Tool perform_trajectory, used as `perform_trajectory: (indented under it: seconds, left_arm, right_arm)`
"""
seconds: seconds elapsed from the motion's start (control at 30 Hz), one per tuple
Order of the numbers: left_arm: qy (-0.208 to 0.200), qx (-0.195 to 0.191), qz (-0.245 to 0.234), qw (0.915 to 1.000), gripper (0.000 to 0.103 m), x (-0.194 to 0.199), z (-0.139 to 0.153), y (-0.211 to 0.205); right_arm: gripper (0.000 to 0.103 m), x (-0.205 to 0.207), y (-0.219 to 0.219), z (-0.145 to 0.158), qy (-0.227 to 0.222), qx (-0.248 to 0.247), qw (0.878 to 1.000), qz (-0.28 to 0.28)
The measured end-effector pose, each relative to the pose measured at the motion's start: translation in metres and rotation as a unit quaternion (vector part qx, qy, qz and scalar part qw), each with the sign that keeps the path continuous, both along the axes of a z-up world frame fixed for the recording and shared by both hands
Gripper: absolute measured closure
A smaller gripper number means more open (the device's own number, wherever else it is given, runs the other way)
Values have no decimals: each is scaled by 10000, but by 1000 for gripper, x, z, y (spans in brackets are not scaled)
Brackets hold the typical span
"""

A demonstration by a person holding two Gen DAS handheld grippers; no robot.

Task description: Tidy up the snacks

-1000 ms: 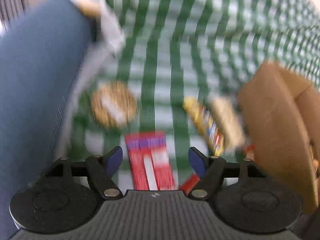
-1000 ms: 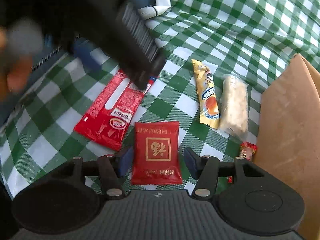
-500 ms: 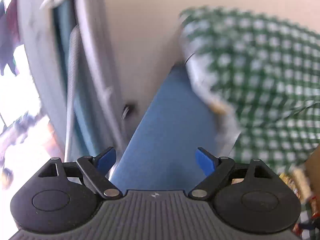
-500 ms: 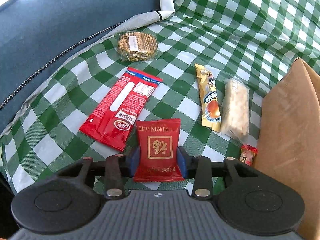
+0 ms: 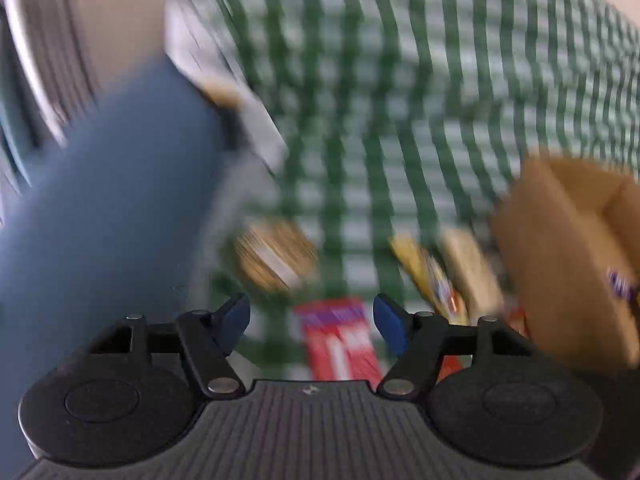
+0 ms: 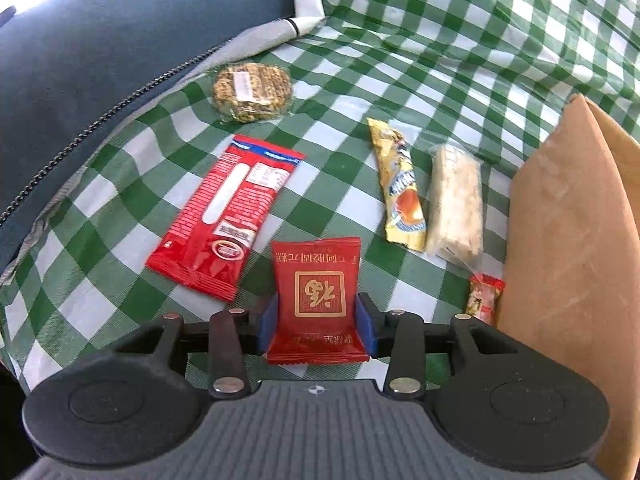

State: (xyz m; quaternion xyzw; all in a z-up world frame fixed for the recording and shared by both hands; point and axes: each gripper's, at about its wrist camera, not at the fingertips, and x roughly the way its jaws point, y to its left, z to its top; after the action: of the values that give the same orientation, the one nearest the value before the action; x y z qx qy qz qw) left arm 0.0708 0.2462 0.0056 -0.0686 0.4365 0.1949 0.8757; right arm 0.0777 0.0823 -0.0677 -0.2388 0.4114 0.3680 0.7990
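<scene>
The right gripper [image 6: 318, 322] pinches the small red packet [image 6: 316, 300] low over the checked cloth [image 6: 400, 60]; next (probably) into the paper bag [image 6: 568, 240]. The left gripper [image 5: 312, 318], empty, has narrowed slightly.

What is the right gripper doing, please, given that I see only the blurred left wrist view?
Observer: The right gripper is shut on a small red square packet; its jaws have just been closing, and the pads now press both side edges.
Operator: Thank you. Is anything small lying by the brown paper bag?
Observer: Yes, a red-wrapped candy lies against the bag's foot.
Operator: And the round brown blur on my left?
Observer: It is a round grain cake in clear wrap with a white label.
</scene>
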Motion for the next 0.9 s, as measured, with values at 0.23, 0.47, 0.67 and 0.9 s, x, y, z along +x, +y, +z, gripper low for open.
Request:
perform_trajectory:
  seconds: [0.23, 0.47, 0.67, 0.9]
  left_arm:
    - [937, -800, -110, 9923, 22, 18, -57, -2]
    - [1362, -811, -154, 9872, 24, 21, -75, -20]
    - [1289, -694, -148, 9891, 46, 15, -78, -17]
    - [1293, -803, 39, 9883, 38, 0, -69, -5]
  right_arm:
    - [59, 9, -8, -7, 129, -250, 9995, -137]
    - [58, 12, -7, -9, 153, -303, 9993, -154]
    - [58, 11, -7, -7, 107, -319, 9993, -187]
    - [59, 10, -10, -6, 114, -327, 9990, -293]
